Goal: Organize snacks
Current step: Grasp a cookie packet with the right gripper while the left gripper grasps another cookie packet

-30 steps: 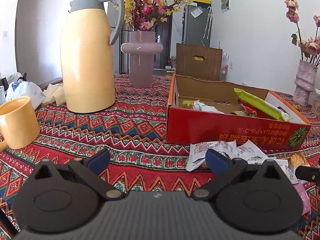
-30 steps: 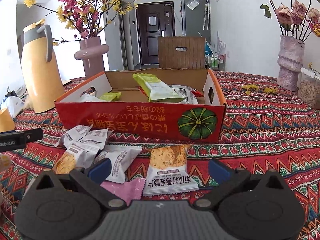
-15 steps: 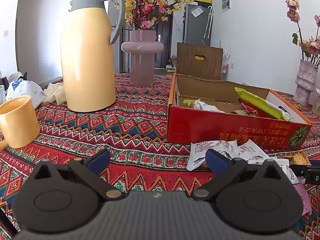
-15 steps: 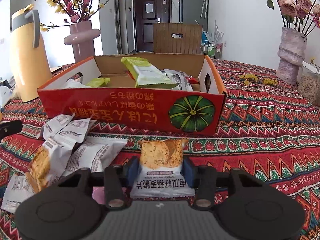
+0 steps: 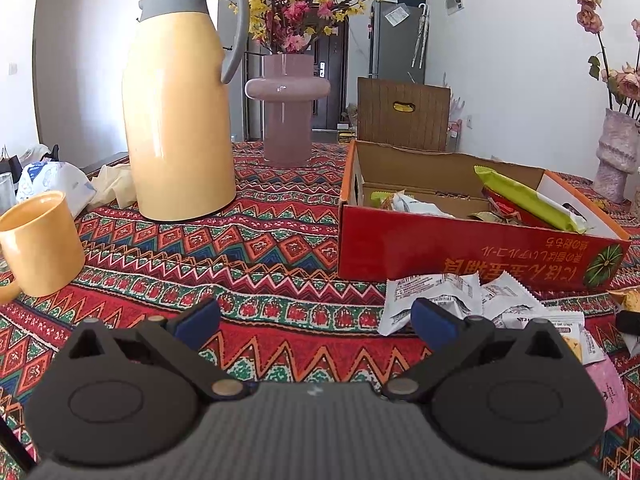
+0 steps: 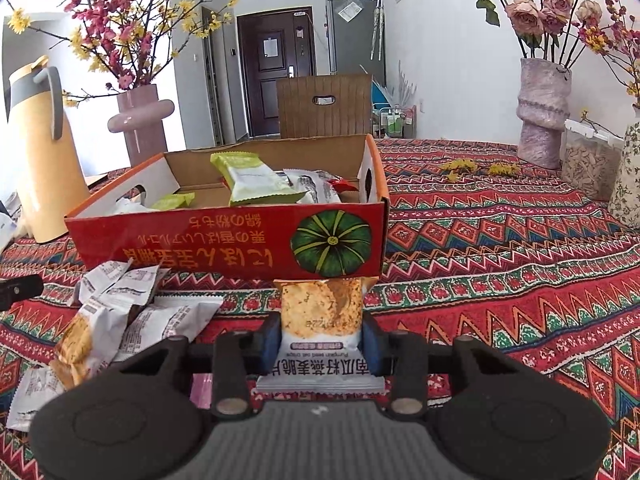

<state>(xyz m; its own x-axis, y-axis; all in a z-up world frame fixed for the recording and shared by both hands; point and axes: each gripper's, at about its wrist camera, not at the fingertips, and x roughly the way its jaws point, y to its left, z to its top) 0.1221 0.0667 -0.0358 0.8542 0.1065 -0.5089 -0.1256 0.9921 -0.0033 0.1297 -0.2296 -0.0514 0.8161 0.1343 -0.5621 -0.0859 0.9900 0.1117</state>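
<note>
Blue pads of the right gripper [image 6: 320, 340] have just closed on a packet [image 6: 322, 316]; left gripper [image 5: 316, 320] gapes empty. Next: lift into the box [image 6: 224, 240].

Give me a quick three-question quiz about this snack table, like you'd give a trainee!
1. True or false: the right gripper is shut on the oat crisp packet.
2. Where do the loose white packets lie: A inside the red box, B on the tablecloth before it?
3. What does the left gripper hold?

Key: 1 true. 2 B. 3 nothing; it is open.
</note>
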